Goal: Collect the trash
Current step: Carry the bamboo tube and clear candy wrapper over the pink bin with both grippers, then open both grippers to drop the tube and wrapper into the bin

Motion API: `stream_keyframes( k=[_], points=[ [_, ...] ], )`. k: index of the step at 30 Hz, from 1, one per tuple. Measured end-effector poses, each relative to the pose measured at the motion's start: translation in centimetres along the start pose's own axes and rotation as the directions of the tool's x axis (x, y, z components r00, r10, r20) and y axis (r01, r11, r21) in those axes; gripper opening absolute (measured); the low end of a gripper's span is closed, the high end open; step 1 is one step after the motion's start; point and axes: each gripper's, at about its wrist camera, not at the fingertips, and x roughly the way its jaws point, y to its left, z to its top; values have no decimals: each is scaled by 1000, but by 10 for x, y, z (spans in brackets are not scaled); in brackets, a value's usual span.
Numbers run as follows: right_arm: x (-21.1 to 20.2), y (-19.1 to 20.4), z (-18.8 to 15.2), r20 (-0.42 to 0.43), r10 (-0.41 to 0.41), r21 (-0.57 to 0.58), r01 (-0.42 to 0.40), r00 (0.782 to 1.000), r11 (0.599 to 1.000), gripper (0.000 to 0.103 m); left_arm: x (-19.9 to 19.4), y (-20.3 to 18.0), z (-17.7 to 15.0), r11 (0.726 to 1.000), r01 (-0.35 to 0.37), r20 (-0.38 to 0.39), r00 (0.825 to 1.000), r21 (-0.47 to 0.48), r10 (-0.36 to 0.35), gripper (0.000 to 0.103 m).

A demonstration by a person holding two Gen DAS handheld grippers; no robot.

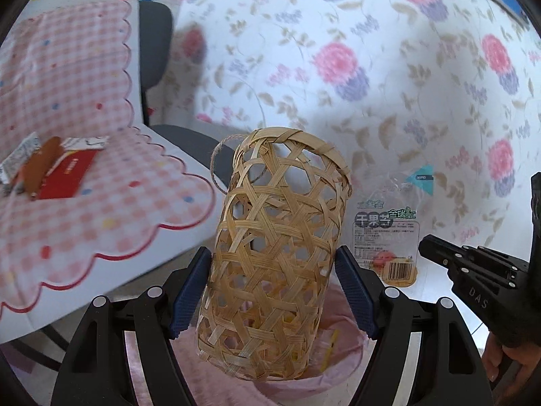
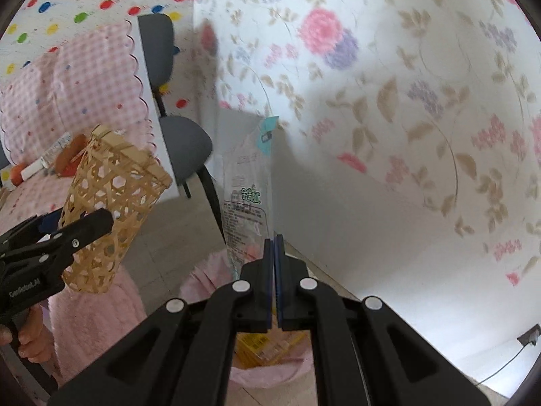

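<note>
My left gripper (image 1: 272,291) is shut on a woven bamboo basket (image 1: 274,253), held tilted above a bin lined with a pink bag (image 1: 345,355). The basket also shows in the right wrist view (image 2: 111,213). My right gripper (image 2: 274,240) is shut on a clear plastic snack bag (image 2: 248,189) with printed labels, held upright above the pink bin (image 2: 209,270). That snack bag also shows in the left wrist view (image 1: 389,233), right of the basket. Yellow wrappers (image 2: 260,348) lie inside the bin.
A table with a pink checked cloth (image 1: 101,209) stands at left, carrying a red packet (image 1: 67,176) and other wrappers. A grey chair (image 1: 159,50) stands behind it. A flowered curtain (image 1: 372,67) hangs behind. A cable and socket (image 2: 527,338) are at the right.
</note>
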Motion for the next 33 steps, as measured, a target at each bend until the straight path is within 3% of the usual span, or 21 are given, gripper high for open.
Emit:
stream_keyframes(
  k=[9,12,14,16,17,18,27,33],
  points=[
    [23,-20,-7,-43,-10,47,12,999,999,1,38,-17,1,999,17,-47,999,46,-15,76],
    [36,-23,-8,-58,-13,52,16,998,999,2,48,-19,2,998,33,-64,998,46,-30,86],
    [47,-23,-10,-94,11,51,-7,995,999,4,50,-17,3,999,24,-66,998,40,-21,87],
    [50,-23,-13,-108,13,57,-7,994,998,21,45,-11,5,1000,12,-64,998,28,-10,87],
    [49,-23,-13,-105,13,57,-7,994,998,37,41,-6,7,1000,-2,-59,998,20,3,87],
    [47,-23,-13,-97,9,55,-4,995,999,40,39,-2,8,1000,-13,-55,998,16,14,86],
    [14,-23,13,15,2,71,-3,1000,997,40,-5,35,21,994,-103,1,995,-35,103,86],
    [3,-9,25,51,58,65,-61,997,996,40,-33,50,25,990,-133,29,990,-51,135,86]
  ],
)
